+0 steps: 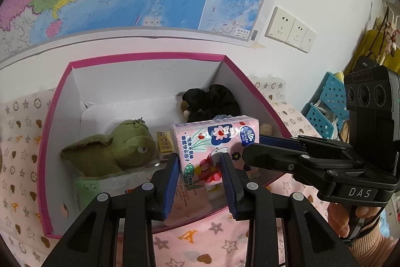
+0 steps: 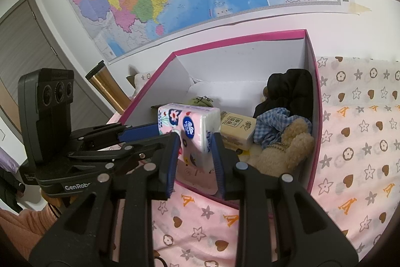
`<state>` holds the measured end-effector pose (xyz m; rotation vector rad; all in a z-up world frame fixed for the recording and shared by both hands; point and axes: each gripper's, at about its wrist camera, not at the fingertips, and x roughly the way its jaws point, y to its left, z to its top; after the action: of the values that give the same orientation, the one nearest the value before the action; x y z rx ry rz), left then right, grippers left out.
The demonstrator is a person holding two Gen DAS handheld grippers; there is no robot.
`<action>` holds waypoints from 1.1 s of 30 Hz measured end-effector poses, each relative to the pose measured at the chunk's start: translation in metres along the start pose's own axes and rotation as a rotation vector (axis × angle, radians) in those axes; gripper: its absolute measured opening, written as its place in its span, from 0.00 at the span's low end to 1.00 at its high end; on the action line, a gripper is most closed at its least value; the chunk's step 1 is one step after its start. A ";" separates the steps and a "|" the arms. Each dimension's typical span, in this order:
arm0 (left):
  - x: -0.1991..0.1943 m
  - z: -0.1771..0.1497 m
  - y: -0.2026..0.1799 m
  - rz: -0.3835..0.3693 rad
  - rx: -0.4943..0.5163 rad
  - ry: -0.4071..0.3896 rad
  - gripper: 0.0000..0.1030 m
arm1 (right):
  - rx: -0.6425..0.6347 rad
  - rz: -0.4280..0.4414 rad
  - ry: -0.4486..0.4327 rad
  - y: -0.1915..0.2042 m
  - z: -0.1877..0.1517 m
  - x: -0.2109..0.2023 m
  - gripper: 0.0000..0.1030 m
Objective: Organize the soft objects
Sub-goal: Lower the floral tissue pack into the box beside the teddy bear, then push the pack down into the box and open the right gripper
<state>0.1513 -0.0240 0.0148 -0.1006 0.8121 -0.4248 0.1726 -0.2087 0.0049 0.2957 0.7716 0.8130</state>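
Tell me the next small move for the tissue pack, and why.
Probably lower the tissue pack into the box: both tongs, left and right, clamp it above the open box, and bare floor shows behind the green plush.

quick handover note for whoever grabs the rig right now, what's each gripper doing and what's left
Left gripper: shut on the pink tissue pack, held above the pink box.
Right gripper: shut on the same pack's end.
Already in the box: green plush, black cloth, checked cloth, tan teddy, yellow tissue pack.
Done: most soft things boxed.
Left: probably lower the pink pack into the free spot in the middle and open both jaws.
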 end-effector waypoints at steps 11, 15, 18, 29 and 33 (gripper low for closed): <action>0.003 0.001 0.001 0.003 -0.002 0.006 0.31 | 0.010 -0.005 0.006 -0.001 0.001 0.003 0.29; 0.003 0.001 0.001 0.004 -0.005 0.008 0.32 | 0.012 -0.006 0.009 -0.001 0.001 0.004 0.29; 0.004 0.001 0.002 0.004 -0.007 0.010 0.32 | 0.015 -0.007 0.012 -0.001 0.001 0.005 0.29; 0.007 0.003 0.005 0.004 -0.012 0.019 0.32 | 0.023 -0.016 0.023 0.000 0.002 0.009 0.29; 0.007 0.003 0.005 0.005 -0.016 0.022 0.32 | 0.025 -0.018 0.028 0.000 0.003 0.011 0.29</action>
<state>0.1594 -0.0222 0.0103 -0.1085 0.8375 -0.4156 0.1798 -0.2002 0.0017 0.3002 0.8099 0.7928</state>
